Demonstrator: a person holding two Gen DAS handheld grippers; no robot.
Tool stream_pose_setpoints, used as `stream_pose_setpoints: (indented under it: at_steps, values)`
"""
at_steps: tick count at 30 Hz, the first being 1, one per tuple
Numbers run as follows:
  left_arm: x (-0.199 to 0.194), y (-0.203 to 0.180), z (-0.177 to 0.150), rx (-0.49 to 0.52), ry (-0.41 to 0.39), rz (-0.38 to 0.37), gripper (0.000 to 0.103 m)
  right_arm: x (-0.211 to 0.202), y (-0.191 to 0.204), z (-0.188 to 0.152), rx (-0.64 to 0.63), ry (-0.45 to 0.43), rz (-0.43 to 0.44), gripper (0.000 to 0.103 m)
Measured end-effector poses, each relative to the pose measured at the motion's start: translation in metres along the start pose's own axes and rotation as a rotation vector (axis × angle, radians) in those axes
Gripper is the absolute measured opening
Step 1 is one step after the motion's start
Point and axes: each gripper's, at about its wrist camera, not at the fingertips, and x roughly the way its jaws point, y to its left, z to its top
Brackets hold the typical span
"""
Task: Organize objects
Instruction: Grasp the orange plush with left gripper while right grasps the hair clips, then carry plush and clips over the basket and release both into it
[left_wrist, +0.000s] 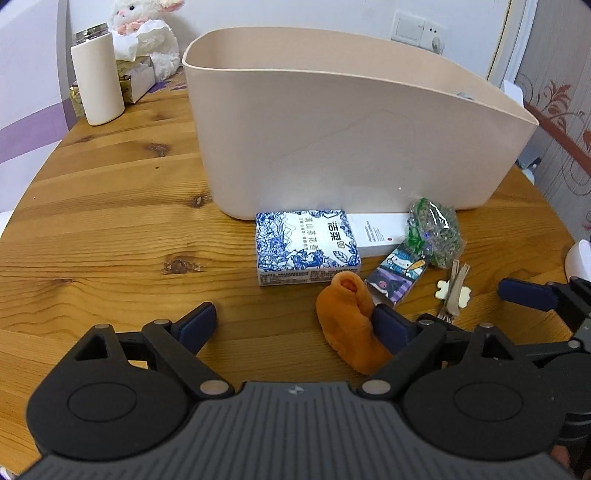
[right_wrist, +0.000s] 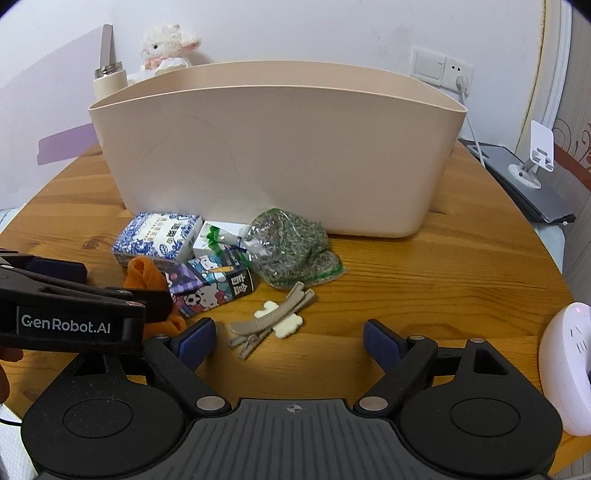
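Observation:
A beige plastic bin (left_wrist: 332, 140) (right_wrist: 277, 155) stands on the round wooden table (left_wrist: 110, 229). In front of it lie a blue-and-white tissue pack (left_wrist: 306, 247) (right_wrist: 159, 238), a white box (left_wrist: 376, 232), a cartoon box (left_wrist: 399, 277) (right_wrist: 210, 284), a clear bag of green bits (left_wrist: 436, 229) (right_wrist: 291, 251), grey hair clips (left_wrist: 456, 291) (right_wrist: 273, 317) and an orange cloth (left_wrist: 347, 325) (right_wrist: 146, 277). My left gripper (left_wrist: 299, 328) is open, its right finger touching the orange cloth. My right gripper (right_wrist: 290, 341) is open and empty, just right of the hair clips.
A cream bottle (left_wrist: 98, 81), a plush lamb (left_wrist: 147, 33) and a small box stand at the back left. A white round device (right_wrist: 565, 369) lies at the table's right edge. A phone stand (right_wrist: 535, 155) and wall sockets (right_wrist: 443, 70) are behind.

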Motion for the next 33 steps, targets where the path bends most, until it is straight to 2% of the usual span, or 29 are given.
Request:
stream_pose_setpoints:
  at_steps: [1,3,5,8,10,14,15,24,33]
  values:
    - [0.001,0.000,0.000,0.004,-0.007,-0.004,0.090,-0.001,0.001,0.000,-0.003,-0.007,0.007,0.080]
    - [0.001,0.001,0.000,0.009,-0.019,0.000,0.086,-0.003,0.002,0.000,-0.019,-0.015,0.028,0.063]
    - [0.000,0.000,0.000,0.023,-0.035,0.018,0.076,-0.006,0.004,0.001,-0.035,-0.022,0.044,0.052]
    - [-0.003,0.002,-0.001,0.029,-0.049,0.024,0.051,-0.008,0.007,0.002,-0.048,-0.026,0.051,0.036]
    - [-0.005,0.006,0.000,0.014,-0.050,0.014,0.025,-0.008,0.010,0.002,-0.060,-0.031,0.043,0.035]
    - [-0.007,0.016,-0.002,-0.034,-0.043,-0.013,0.013,-0.010,0.013,0.000,-0.068,-0.039,0.023,0.034]
    - [-0.008,0.018,-0.002,-0.041,-0.041,-0.014,0.011,-0.010,0.014,-0.001,-0.073,-0.041,0.017,0.033]
    - [-0.020,0.026,-0.007,-0.066,-0.047,-0.042,0.010,-0.023,0.008,-0.001,-0.056,-0.064,0.017,0.032]
    - [-0.049,0.030,0.004,-0.068,-0.125,-0.045,0.010,-0.049,0.002,0.012,-0.045,-0.145,-0.002,0.032]
